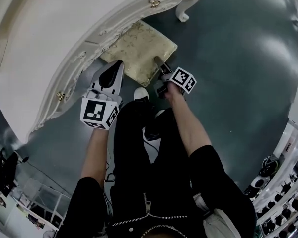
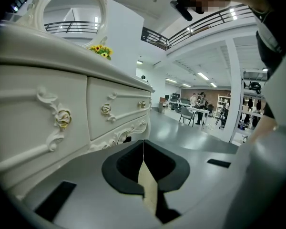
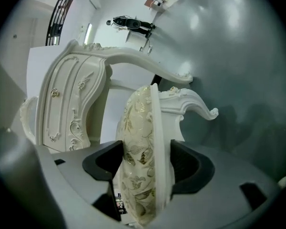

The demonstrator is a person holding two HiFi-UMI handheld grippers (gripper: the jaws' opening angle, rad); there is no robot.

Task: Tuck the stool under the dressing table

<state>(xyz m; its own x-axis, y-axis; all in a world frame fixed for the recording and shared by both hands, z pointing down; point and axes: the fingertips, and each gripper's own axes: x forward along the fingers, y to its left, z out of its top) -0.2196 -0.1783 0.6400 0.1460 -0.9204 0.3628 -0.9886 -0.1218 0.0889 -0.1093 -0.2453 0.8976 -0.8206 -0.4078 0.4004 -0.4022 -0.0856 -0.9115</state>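
Right gripper view: right claw (image 3: 145,168) squeezes the cream leaf-patterned padded stool (image 3: 140,128); left claw (image 2: 143,149) is shut, empty. Next it likely needs pushing ahead under the white carved table (image 3: 71,94).

The head view looks steeply down on the dressing table (image 1: 49,33) and stool (image 1: 139,48). Both low, close gripper views share the table.

White-painted furniture, patterned cloth, polished floor

The stool (image 3: 139,142) has a seat of cream cloth with a faintly shiny gold leaf pattern, on a smooth white painted frame. The dressing table (image 1: 49,38) is smooth white with carved relief and gold-toned knobs (image 2: 63,119). The floor (image 1: 238,58) is dark and glossy. The left gripper (image 2: 143,144) and right gripper (image 3: 145,161) look like matt grey plastic.
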